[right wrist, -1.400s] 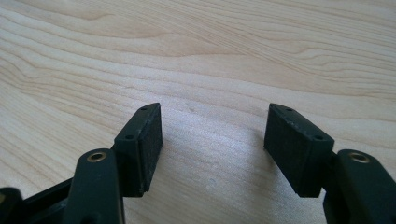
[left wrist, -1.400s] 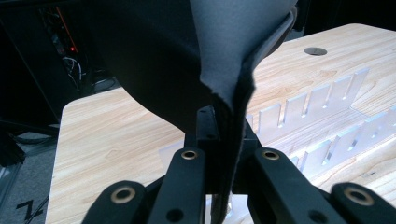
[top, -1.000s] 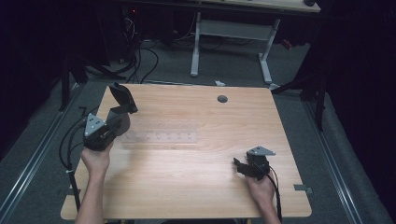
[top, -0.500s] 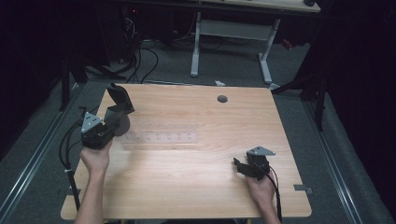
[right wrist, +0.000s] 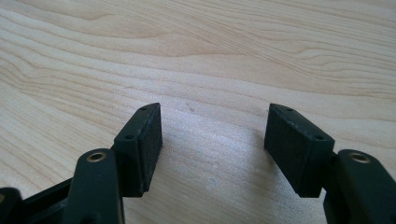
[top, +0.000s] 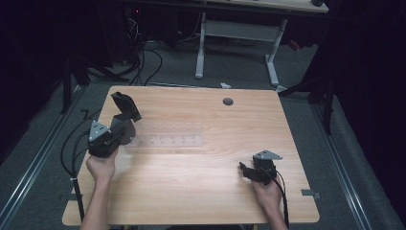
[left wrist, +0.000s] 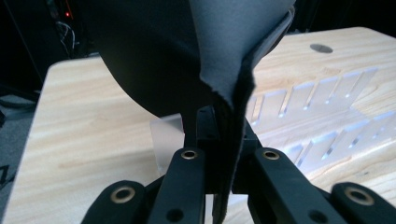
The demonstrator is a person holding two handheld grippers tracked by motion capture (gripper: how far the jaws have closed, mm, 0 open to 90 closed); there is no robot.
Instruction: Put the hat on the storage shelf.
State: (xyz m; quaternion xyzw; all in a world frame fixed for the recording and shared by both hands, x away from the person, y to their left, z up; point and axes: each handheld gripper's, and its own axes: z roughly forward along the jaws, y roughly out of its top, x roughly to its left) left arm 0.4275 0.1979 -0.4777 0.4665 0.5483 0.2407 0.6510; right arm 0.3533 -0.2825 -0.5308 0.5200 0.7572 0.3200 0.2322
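Left gripper [top: 125, 111] clamped on dark cloth [left wrist: 187, 60] above clear rack [top: 165, 140]; right gripper [right wrist: 212, 149] spread over tabletop [top: 191, 182]

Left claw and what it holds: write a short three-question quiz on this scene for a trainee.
1. True or false: the left claw is shut on a dark fabric piece.
2. The right claw is: A) shut on a cloth, B) open over bare wood, C) gripping a rack.
3. What lies flat on the table just beyond the left claw?

Key:
1. True; its jaws pinch the fabric's edge.
2. B.
3. A clear plastic slotted rack.
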